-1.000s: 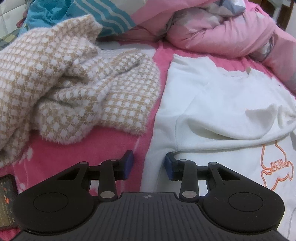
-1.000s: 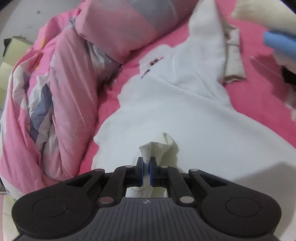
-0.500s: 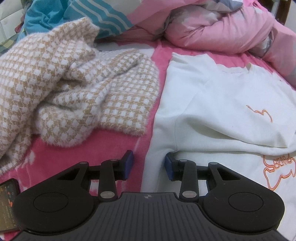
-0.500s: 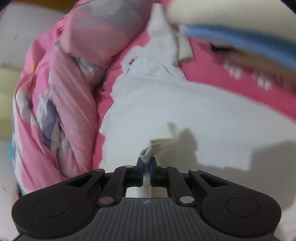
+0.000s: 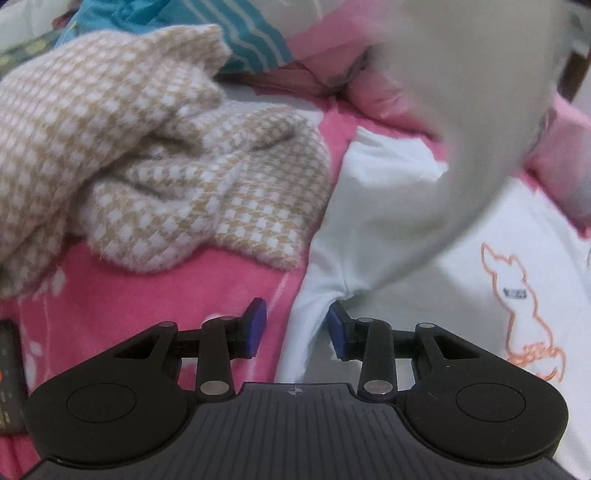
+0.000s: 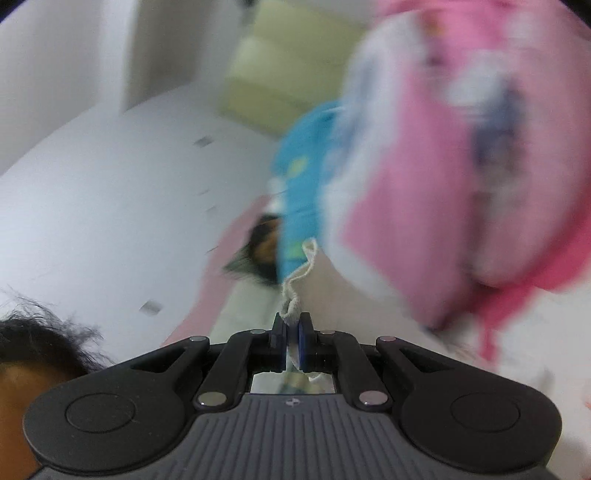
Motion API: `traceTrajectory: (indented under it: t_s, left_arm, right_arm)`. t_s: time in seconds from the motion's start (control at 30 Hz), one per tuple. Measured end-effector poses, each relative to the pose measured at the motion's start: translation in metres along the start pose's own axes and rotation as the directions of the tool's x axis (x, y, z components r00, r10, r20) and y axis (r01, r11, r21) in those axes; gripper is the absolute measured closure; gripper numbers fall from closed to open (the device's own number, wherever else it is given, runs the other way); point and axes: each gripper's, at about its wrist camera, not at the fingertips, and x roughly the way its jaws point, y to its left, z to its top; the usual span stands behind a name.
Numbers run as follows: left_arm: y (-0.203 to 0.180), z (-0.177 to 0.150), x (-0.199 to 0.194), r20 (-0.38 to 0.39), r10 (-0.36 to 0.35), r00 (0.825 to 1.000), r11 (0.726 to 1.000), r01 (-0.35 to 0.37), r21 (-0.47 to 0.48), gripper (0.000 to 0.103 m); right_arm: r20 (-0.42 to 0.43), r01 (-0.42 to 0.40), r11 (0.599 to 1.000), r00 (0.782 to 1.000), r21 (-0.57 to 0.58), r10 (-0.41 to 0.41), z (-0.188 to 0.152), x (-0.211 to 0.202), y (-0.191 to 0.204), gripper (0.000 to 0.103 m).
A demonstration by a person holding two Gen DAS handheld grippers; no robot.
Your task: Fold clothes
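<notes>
A white sweatshirt (image 5: 424, 258) with an orange outline print lies flat on the pink blanket (image 5: 147, 295). My left gripper (image 5: 295, 330) hovers low over its near edge. Its jaws stand apart with the hem lying loosely between the blue pads, which do not press on it. My right gripper (image 6: 291, 334) is shut on the ribbed cuff (image 6: 295, 291) of the sweatshirt's sleeve and holds it up, pointing level. In the left wrist view that lifted sleeve (image 5: 461, 129) is a blurred white band across the upper right.
A beige and white houndstooth garment (image 5: 147, 147) is heaped left of the sweatshirt. Teal striped cloth (image 5: 236, 33) lies behind it, and the pink duvet (image 6: 461, 184) is bunched along the far side. A phone (image 5: 9, 369) lies at the left edge. A person's hair (image 6: 37, 343) shows lower left.
My right gripper has swung up fast with the cuff, its view turning from the bed to the wall. The lifted sleeve now crosses the left view. The left gripper stayed in place, rolling slightly.
</notes>
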Motion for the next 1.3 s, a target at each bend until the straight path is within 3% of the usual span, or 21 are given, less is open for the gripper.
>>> traceTrajectory:
  t_s: [0.17, 0.37, 0.6, 0.67, 0.73, 0.8, 0.87, 0.93, 0.97, 1.03, 1.17, 1.23, 1.3]
  left_arm:
    - [0.018, -0.003, -0.005, 0.01, -0.058, 0.998, 0.993, 0.058, -0.104, 0.067]
    - [0.031, -0.005, -0.007, 0.022, -0.11, 0.994, 0.979, 0.112, -0.171, 0.067]
    - [0.038, -0.009, -0.005, 0.04, -0.139, 0.989, 0.959, 0.145, -0.245, 0.067]
    - [0.038, -0.01, -0.004, 0.046, -0.141, 0.989, 0.957, 0.148, -0.251, 0.067]
    - [0.04, -0.011, -0.003, 0.051, -0.141, 0.989, 0.956, 0.15, -0.252, 0.067]
    - [0.041, -0.012, -0.002, 0.051, -0.142, 0.989, 0.957, 0.15, -0.249, 0.067]
    - [0.042, -0.01, -0.001, 0.047, -0.144, 0.989, 0.958, 0.151, -0.245, 0.067]
    - [0.041, -0.01, 0.0, 0.042, -0.143, 0.989, 0.96, 0.149, -0.239, 0.067]
    - [0.041, -0.01, 0.001, 0.04, -0.142, 0.989, 0.961, 0.148, -0.235, 0.067]
    - [0.04, -0.011, 0.0, 0.036, -0.139, 0.99, 0.963, 0.144, -0.23, 0.067]
    - [0.039, -0.009, -0.003, 0.027, -0.123, 0.992, 0.961, 0.126, -0.247, 0.067]
    - [0.039, -0.008, -0.007, 0.024, -0.108, 0.994, 0.957, 0.111, -0.267, 0.067]
    - [0.037, -0.007, -0.013, 0.024, -0.084, 0.996, 0.954, 0.087, -0.287, 0.066]
  right_arm:
    - [-0.071, -0.109, 0.992, 0.992, -0.065, 0.104, -0.01, 0.083, 0.03, 0.098]
    - [-0.135, -0.165, 0.977, 0.98, -0.135, 0.147, -0.051, 0.145, 0.056, 0.098]
    - [-0.316, -0.181, 0.943, 0.945, -0.281, 0.088, -0.124, 0.225, 0.059, 0.098]
    - [-0.431, -0.188, 0.904, 0.902, -0.385, 0.004, -0.155, 0.253, 0.056, 0.096]
    - [-0.532, -0.191, 0.845, 0.838, -0.499, -0.125, -0.19, 0.28, 0.052, 0.089]
    - [-0.568, -0.161, 0.786, 0.777, -0.597, -0.272, -0.221, 0.293, 0.047, 0.089]
    - [-0.591, -0.202, 0.764, 0.759, -0.612, -0.273, -0.233, 0.286, 0.048, 0.086]
    - [-0.572, -0.219, 0.752, 0.783, -0.621, -0.244, -0.228, 0.27, 0.054, 0.063]
    - [-0.552, -0.217, 0.75, 0.803, -0.624, -0.226, -0.219, 0.26, 0.056, 0.059]
    - [-0.528, -0.207, 0.765, 0.826, -0.61, -0.197, -0.205, 0.239, 0.059, 0.057]
    - [-0.467, -0.119, 0.85, 0.87, -0.514, -0.16, -0.146, 0.175, 0.036, 0.057]
    - [-0.406, -0.027, 0.877, 0.893, -0.48, -0.196, -0.113, 0.132, 0.013, 0.057]
    - [-0.346, 0.1, 0.891, 0.898, -0.443, -0.273, -0.084, 0.077, -0.019, 0.057]
